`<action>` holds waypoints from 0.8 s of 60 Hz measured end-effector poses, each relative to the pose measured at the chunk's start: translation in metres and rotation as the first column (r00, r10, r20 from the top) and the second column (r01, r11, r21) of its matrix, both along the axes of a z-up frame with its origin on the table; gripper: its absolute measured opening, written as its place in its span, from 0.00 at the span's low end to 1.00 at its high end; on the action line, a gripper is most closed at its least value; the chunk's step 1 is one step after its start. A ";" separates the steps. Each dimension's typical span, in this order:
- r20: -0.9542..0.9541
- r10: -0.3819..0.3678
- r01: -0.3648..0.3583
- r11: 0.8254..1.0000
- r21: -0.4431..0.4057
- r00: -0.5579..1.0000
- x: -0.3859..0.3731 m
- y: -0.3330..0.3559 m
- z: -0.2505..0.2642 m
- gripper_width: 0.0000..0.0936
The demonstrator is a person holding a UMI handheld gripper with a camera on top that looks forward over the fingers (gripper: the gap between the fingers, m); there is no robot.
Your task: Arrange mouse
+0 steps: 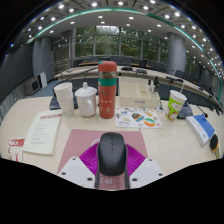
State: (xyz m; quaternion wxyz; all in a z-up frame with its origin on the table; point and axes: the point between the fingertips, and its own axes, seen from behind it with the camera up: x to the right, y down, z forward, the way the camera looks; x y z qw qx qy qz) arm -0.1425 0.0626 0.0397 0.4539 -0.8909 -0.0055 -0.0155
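Big open office here: long green-tinted ceiling light strips (100,12) curving overhead, a wall of windows (110,42) at the back, and rows of other desks (70,72) running off behind.

The main thing is the light beige tabletop (170,140), which carries pretty much everything. A pinkish-mauve mouse mat (88,140) lies near the front edge, roughly at its middle. Toward the left edge there's a sheet of printed paper (42,132) lying flat, with a red-and-white card (14,146) just past it at the front-left corner. Further back, about mid-table, a tall red thermos bottle (107,90) stands upright, with a white teapot-looking jug (87,100) just beside it on the left and a white paper cup (64,96) next to that. Right of the bottle there's a colourful sticker sheet (144,119), then a green-and-white cup (176,103) nearer the right edge, and a blue booklet (203,128) close to the right edge.

The mouse (111,153), dark grey or black, sits on the mat at the front edge, right between the fingers. The gripper (111,172) has its magenta pads (88,160) hugging both sides of the mouse, so it looks clenched on it, mouse still resting on the mat.
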 end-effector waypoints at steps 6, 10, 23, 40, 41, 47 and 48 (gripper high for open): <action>-0.005 -0.013 0.013 0.999 -0.048 1.000 -0.001 0.013 -0.034 0.38; -0.020 -0.018 0.016 0.997 -0.070 1.000 -0.003 0.016 -0.047 0.43; -0.005 0.011 -0.011 0.997 -0.076 1.000 -0.007 -0.001 -0.032 0.94; 0.007 -0.027 0.027 0.999 -0.023 1.000 -0.019 -0.110 0.076 0.93; 0.013 -0.029 0.029 0.999 -0.017 1.000 -0.019 -0.118 0.082 0.93; 0.046 -0.044 0.043 0.999 0.014 0.998 -0.021 -0.172 0.114 0.93; 0.048 -0.046 0.045 0.999 0.017 0.998 -0.022 -0.181 0.118 0.93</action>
